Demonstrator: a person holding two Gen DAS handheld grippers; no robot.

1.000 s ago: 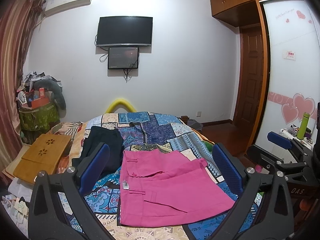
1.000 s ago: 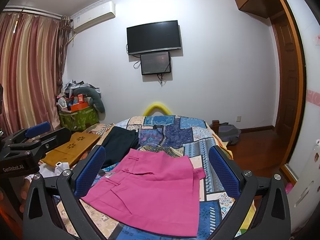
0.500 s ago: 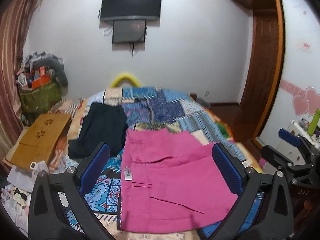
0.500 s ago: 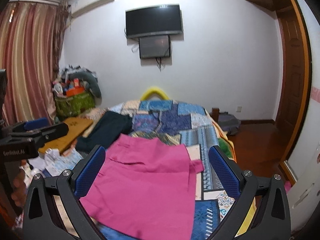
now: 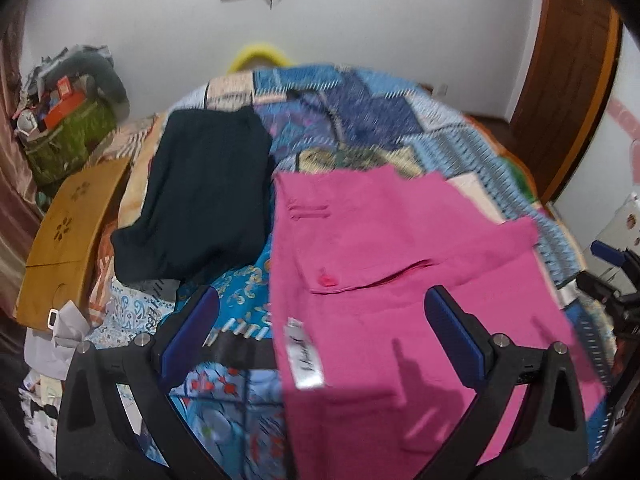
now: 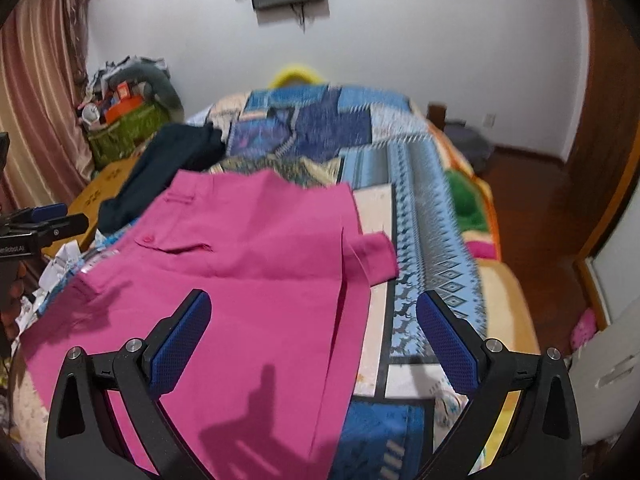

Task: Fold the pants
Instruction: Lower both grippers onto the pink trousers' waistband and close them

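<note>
Pink pants lie folded flat on the patchwork bedspread, with a white label at their near left edge. They also show in the right wrist view. My left gripper is open and empty, hovering above the pants' near left part. My right gripper is open and empty above the pants' near right part. A small pink flap sticks out at the pants' right side.
A dark folded garment lies left of the pink pants. A wooden lap table and papers sit at the bed's left edge. A green basket of clutter stands by the far wall. The wooden floor lies right of the bed.
Both grippers have tilted down and moved closer over the pink pants. The pants now fill more of each view. Both stay open.
</note>
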